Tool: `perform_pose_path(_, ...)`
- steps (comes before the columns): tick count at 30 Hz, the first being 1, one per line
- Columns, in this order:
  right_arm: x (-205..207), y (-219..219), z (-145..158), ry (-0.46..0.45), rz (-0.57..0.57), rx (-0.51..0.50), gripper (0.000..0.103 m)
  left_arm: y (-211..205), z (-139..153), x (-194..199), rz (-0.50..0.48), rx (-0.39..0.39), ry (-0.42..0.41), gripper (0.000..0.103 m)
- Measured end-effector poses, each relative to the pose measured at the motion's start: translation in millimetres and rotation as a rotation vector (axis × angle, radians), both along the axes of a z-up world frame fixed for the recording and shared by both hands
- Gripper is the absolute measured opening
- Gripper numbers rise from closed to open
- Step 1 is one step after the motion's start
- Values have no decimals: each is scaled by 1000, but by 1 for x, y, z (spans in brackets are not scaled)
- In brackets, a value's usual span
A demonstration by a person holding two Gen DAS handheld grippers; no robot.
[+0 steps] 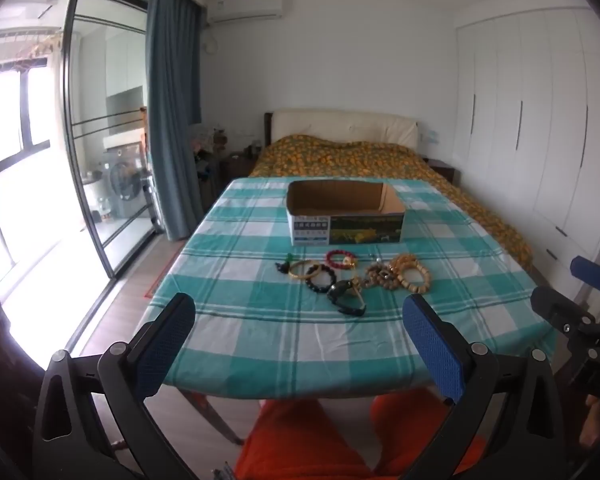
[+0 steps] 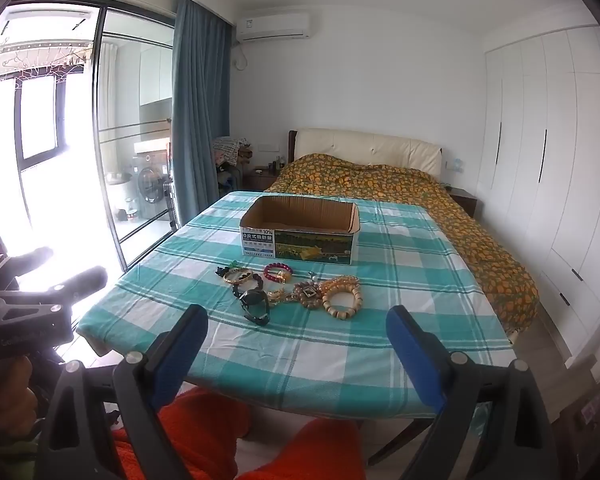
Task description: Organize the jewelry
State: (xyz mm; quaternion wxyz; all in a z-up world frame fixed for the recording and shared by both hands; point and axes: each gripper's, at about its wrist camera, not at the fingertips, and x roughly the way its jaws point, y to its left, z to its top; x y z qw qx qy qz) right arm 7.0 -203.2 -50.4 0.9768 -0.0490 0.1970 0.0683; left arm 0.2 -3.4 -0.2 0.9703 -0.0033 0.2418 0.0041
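Note:
A pile of jewelry lies on the teal checked tablecloth (image 1: 260, 332): a red bead bracelet (image 1: 341, 258), a black bead bracelet (image 1: 320, 277), a gold bangle (image 1: 302, 269), a dark watch (image 1: 346, 298) and pale wooden bead bracelets (image 1: 414, 276). Behind it stands an open cardboard box (image 1: 345, 211), empty as far as I see. My left gripper (image 1: 300, 312) hangs open over the near table edge, short of the pile. In the right wrist view the same pile, with the watch (image 2: 256, 304) and wooden beads (image 2: 342, 302), lies ahead of my open right gripper (image 2: 298, 322). The box (image 2: 300, 230) sits beyond.
A bed with an orange patterned cover (image 1: 340, 158) stands behind the table. White wardrobes (image 1: 540, 140) line the right wall, glass sliding doors (image 1: 100, 140) the left. A person's orange-clad legs (image 1: 300, 440) show under the near table edge. The right gripper's body (image 1: 580, 320) is at the picture's right edge.

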Motion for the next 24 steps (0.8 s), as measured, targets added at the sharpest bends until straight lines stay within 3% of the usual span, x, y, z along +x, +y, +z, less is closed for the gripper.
perform_pose_path(24,0,0,0,1,0,4,93,6,-6,-5,-1,-2,2,103)
